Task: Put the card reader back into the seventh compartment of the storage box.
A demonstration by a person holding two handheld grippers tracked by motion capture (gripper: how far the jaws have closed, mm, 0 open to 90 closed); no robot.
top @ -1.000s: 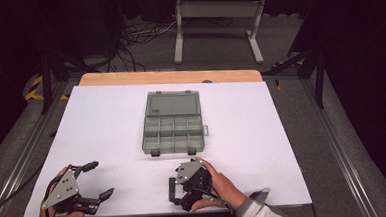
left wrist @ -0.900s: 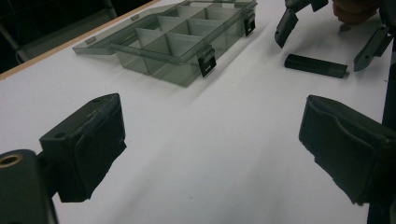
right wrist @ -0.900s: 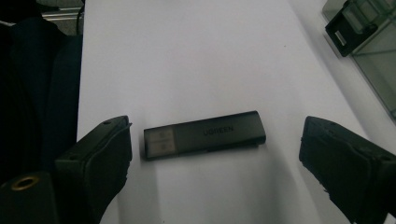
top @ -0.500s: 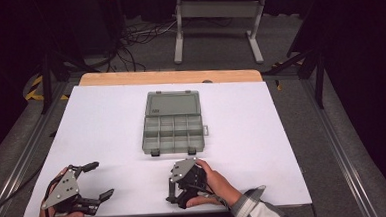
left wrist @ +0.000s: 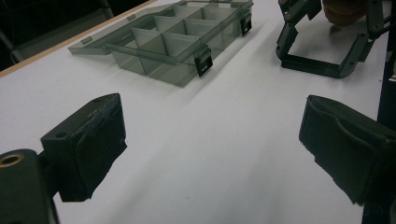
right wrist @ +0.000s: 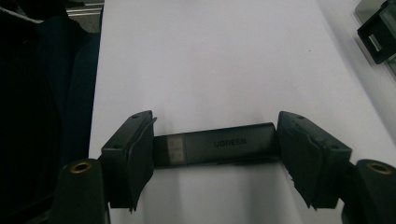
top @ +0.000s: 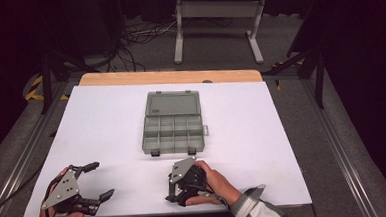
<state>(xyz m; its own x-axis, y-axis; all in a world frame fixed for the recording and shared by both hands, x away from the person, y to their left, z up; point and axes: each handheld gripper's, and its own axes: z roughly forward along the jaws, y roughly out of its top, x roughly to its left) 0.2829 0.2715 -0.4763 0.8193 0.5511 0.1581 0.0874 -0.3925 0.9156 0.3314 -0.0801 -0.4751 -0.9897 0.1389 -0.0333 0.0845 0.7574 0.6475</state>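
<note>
High view: a grey compartment box (top: 173,123) lies open at the middle of the white table (top: 282,134), lid folded back, its cells apparently empty. The left gripper (top: 92,183) rests near the front left corner, jaws spread wide with nothing between them. The right gripper (top: 177,187) sits at the front edge, just in front of the box, with the person's right hand (top: 210,182) wrapped round it and tipped down toward the table. Its jaw state cannot be read from here.

Left gripper view: the two black pads stand far apart over bare table. The box (left wrist: 173,35) lies ahead with both latches hanging loose, and the right gripper (left wrist: 322,42) shows at upper right.

Right gripper view: the jaws bracket a slim dark adapter (right wrist: 217,142) marked UGREEN, one pad at each end, apparently closed on it lengthwise just above the table near its front edge.

Risk: the hold is end-to-end on a long, smooth body. In my judgement, a tilt or uneven squeeze could let it pivot or slip out, and the nearby table edge leaves little margin.

Change: against the earlier frame, the right hand has drawn back toward the front edge and rolled downward; the left gripper and box are unmoved.
</note>
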